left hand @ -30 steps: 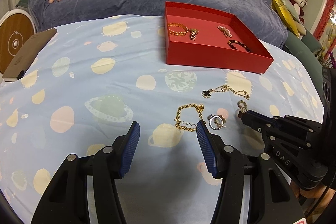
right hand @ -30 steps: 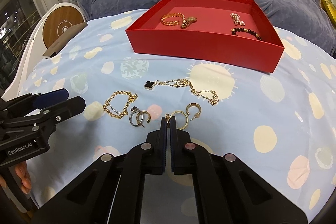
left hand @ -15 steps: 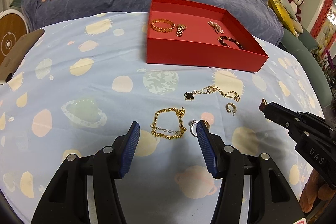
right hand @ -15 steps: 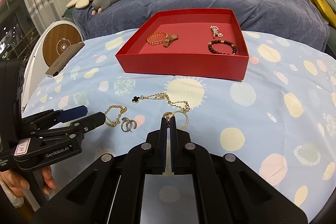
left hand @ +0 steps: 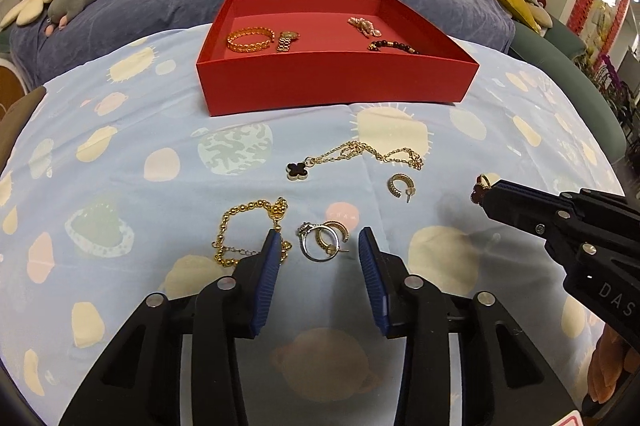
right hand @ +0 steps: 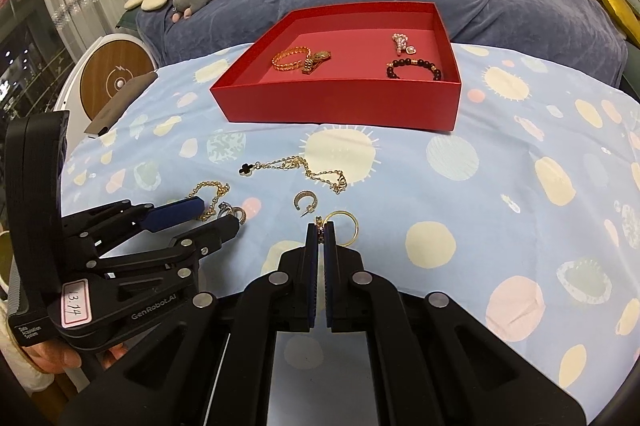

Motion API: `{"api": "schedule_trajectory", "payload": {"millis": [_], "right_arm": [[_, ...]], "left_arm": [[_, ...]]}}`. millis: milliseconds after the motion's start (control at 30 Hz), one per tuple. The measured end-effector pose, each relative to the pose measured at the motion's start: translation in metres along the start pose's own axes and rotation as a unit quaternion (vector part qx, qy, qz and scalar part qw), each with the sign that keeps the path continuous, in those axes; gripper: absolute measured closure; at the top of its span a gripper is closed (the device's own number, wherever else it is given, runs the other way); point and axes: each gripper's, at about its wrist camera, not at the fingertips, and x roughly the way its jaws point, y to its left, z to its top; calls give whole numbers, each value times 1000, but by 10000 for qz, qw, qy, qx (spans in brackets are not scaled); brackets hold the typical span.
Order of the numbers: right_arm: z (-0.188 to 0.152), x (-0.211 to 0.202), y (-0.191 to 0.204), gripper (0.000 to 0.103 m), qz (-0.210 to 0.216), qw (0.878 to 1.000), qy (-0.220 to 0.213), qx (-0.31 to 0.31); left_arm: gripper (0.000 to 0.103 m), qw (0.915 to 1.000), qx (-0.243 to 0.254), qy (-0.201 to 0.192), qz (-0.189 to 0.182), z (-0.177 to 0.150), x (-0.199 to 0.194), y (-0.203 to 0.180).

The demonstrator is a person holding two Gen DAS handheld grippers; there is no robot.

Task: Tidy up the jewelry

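Resting on cloth [left hand: 120, 154]: loose jewelry is spread in front of the red box [left hand: 332, 82], near the grippers.
Left gripper [left hand: 320, 246]: its jaws have just been closing; they are held apart, low over the cloth, with the silver ring [left hand: 314, 246] and a gold hoop [left hand: 336, 232] seen between the tips; no pad is seen pressing on either.
Beaded chain [left hand: 248, 230]: laid just left of the left finger [left hand: 266, 278], partly hidden by its tip.
Right gripper [right hand: 321, 226]: clamped tight on a gold ring [right hand: 344, 228], which is held clear of the cloth at the tips.
Clover necklace [left hand: 352, 158]: laid between the box and the rings, its black pendant at the left end.
Single hoop [left hand: 400, 184]: laid apart, right of the pendant.
Box contents: a gold bangle [left hand: 250, 40], a watch [left hand: 288, 40], a pink piece [left hand: 362, 25] and a dark bead bracelet [left hand: 394, 46] are seen inside.
Hand [right hand: 52, 358]: partly seen under the left gripper's body.
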Motion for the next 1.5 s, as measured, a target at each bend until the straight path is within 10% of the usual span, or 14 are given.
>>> {"api": "schedule_trajectory", "payload": {"millis": [267, 300, 800, 1000, 1500], "right_arm": [[2, -1, -4, 101, -11, 10000, -18, 59], [3, -1, -4, 101, -8, 10000, -29, 64], [6, -9, -5, 101, 1, 9999, -124, 98], [6, -10, -3, 101, 37, 9998, -135, 107], [6, -6, -14, 101, 32, 9998, -88, 201]], "left_arm": [[89, 9996, 239, -119, 57, -2, 1, -6], [103, 9996, 264, -122, 52, -2, 0, -6], [103, 9995, -34, -188, -246, 3, -19, 8], [69, 9997, -66, -160, -159, 13, -4, 0], [87, 9988, 404, -271, 9, 18, 19, -18]]}}
